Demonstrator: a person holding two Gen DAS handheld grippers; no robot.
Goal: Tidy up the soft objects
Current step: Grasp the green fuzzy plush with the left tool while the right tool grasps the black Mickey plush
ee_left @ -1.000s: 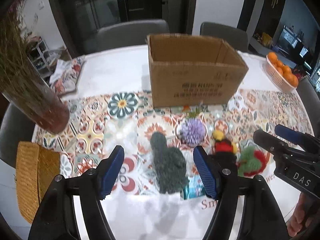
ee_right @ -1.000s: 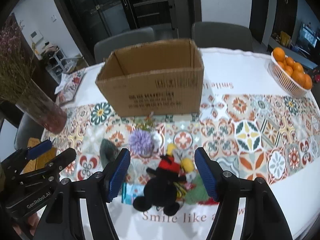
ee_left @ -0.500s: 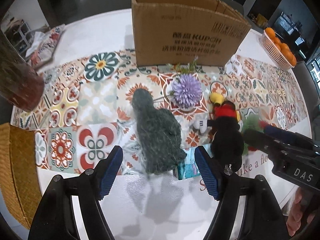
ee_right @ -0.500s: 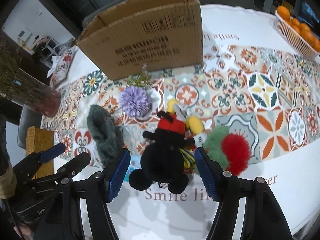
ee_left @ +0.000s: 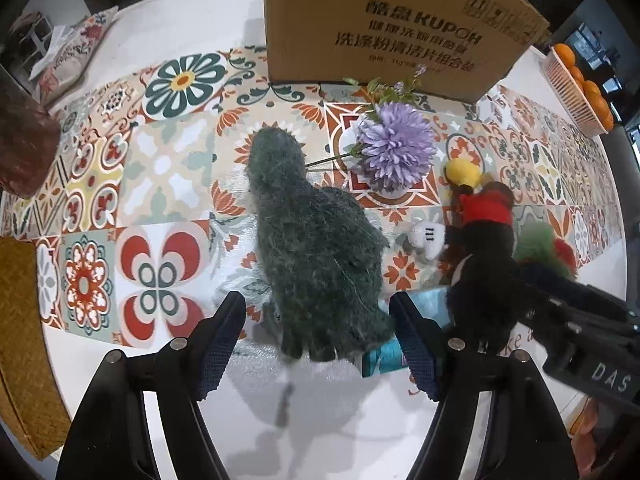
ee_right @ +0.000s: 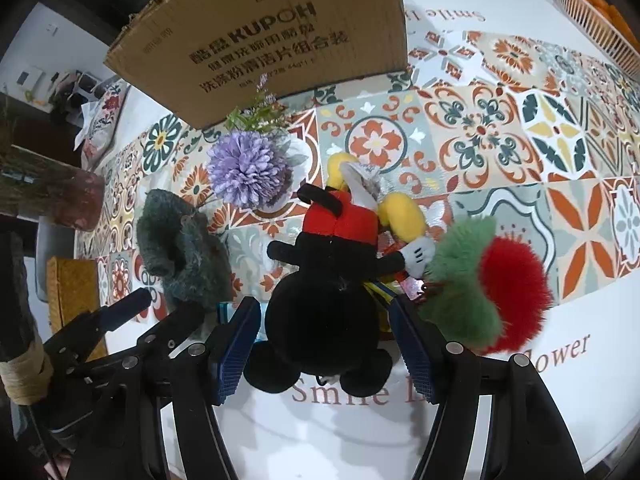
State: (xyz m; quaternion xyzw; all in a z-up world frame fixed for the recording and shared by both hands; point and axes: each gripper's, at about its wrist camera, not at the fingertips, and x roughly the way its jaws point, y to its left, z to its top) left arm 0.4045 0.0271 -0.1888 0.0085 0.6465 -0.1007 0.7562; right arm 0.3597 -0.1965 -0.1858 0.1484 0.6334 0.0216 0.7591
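Note:
A dark green fuzzy plush (ee_left: 316, 248) lies on the patterned tablecloth; my left gripper (ee_left: 318, 340) is open with its jaws on either side of the plush's near end. A black mouse plush (ee_right: 332, 292) with red shorts and yellow shoes lies face down; my right gripper (ee_right: 326, 344) is open, its jaws flanking the head. A red and green fluffy ball (ee_right: 488, 284) lies to its right. The green plush also shows in the right wrist view (ee_right: 180, 248), the mouse in the left wrist view (ee_left: 480, 264). An open cardboard box (ee_left: 400, 24) stands behind.
A purple artificial flower (ee_left: 394, 152) lies before the box. A blue packet (ee_left: 404, 336) lies between the plushes. A vase (ee_left: 24, 148) stands at left, a woven mat (ee_left: 20, 344) at the near left, a basket of oranges (ee_left: 580, 84) far right.
Both grippers have moved down and forward toward the table. The green plush now sits between the left jaws and the mouse plush between the right jaws. Both stay open.

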